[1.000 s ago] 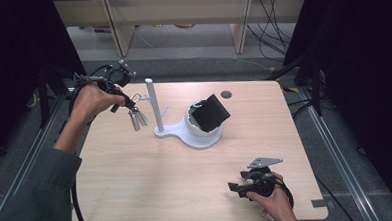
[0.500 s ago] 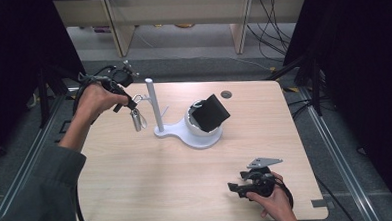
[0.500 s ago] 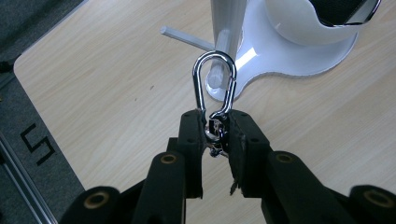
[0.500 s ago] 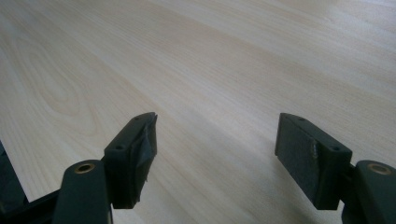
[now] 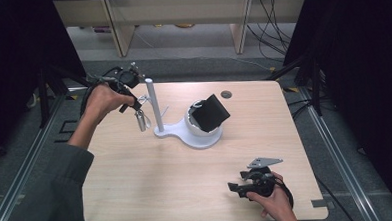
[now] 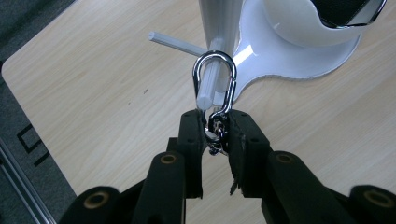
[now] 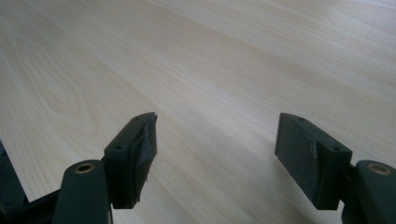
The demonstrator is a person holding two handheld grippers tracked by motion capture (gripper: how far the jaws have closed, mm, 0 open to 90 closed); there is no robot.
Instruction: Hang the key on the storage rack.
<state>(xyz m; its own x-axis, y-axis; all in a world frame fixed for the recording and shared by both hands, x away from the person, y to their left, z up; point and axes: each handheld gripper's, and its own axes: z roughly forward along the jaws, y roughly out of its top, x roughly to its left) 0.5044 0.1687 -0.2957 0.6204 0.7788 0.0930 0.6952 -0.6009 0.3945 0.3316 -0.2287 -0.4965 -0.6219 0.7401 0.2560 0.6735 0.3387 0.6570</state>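
— Counting near to far, what's there?
— Two grippers: right gripper (image 5: 236,188) near right, fingers released over bare wooden tabletop (image 5: 137,183); left gripper (image 5: 139,107) far left, fingers clenched on one carabiner (image 6: 215,81) beside one white stand (image 5: 185,128). Whatever hangs below the carabiner is blurred. Dark room beyond.

carabiner (image 6: 214,84): polished chrome metal, glossy
stand (image 6: 299,51): smooth white plastic, slight sheen
table (image 7: 196,60): pale wood-grain, matt
left gripper (image 6: 215,128) pads: black, matt, rubbery
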